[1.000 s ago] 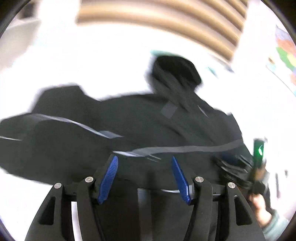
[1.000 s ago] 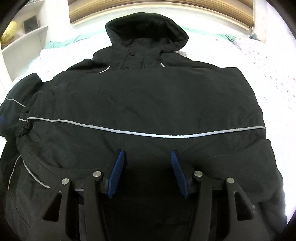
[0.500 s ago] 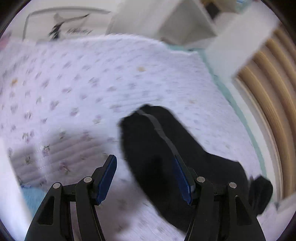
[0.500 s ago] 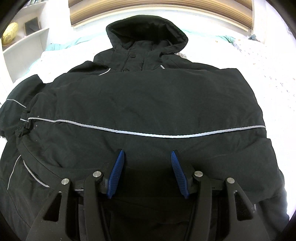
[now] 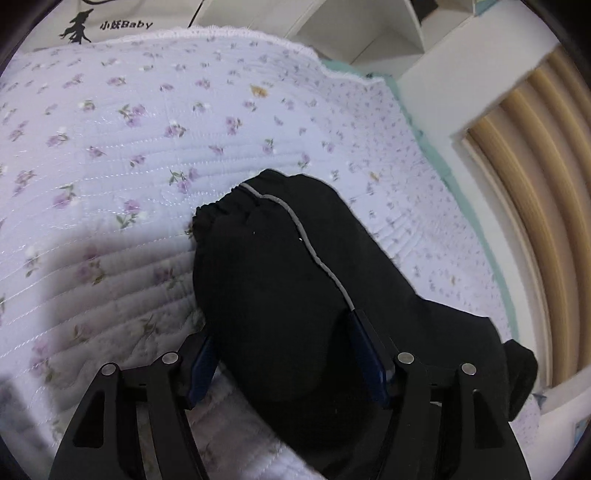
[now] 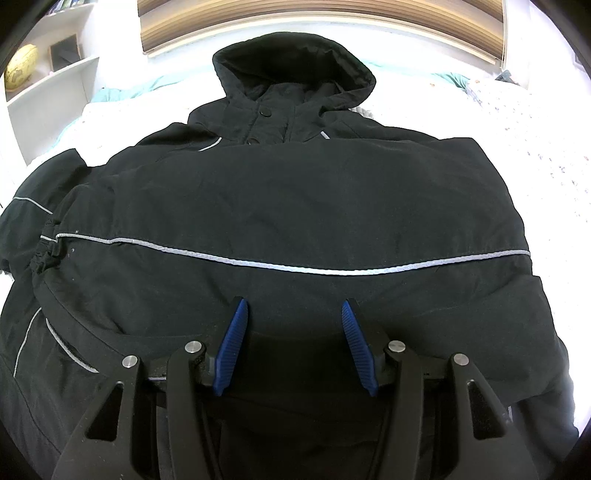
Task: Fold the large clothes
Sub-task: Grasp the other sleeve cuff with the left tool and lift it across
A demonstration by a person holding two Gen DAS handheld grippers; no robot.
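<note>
**Left gripper straddles the sleeve; right gripper spread over the jacket body**

The left gripper point(image 5: 282, 356) has its blue-padded fingers point(image 5: 365, 354) spread wide, one on each side of a black sleeve point(image 5: 280, 280). The sleeve bulges up between them, and the pads sit at its flanks. Whether they press into the cloth or only stand beside it cannot be told. The sleeve runs forward from the gripper to a gathered elastic cuff point(image 5: 221, 206), with a thin grey reflective stripe point(image 5: 306, 240) curving along its top. It lies on a quilted bedspread point(image 5: 129, 140) printed with small purple flowers. Beyond the bedspread's scalloped far edge stand a white shelf unit point(image 5: 373, 29) and, to the right, a tan ribbed headboard point(image 5: 546, 229).

The right gripper point(image 6: 293, 343) is released, its ribbed blue fingers point(image 6: 232, 343) apart and clasping nothing, poised low over the lower part of the black hooded jacket point(image 6: 295, 192). The jacket is spread flat on the bed, hood point(image 6: 291, 62) farthest from the camera. One sleeve is folded across the chest, so a long reflective band point(image 6: 295, 267) runs side to side. Nothing lies between the fingers and the cloth. On the left stands a white bookshelf point(image 6: 48, 92) holding a yellow globe point(image 6: 20, 66).
</note>
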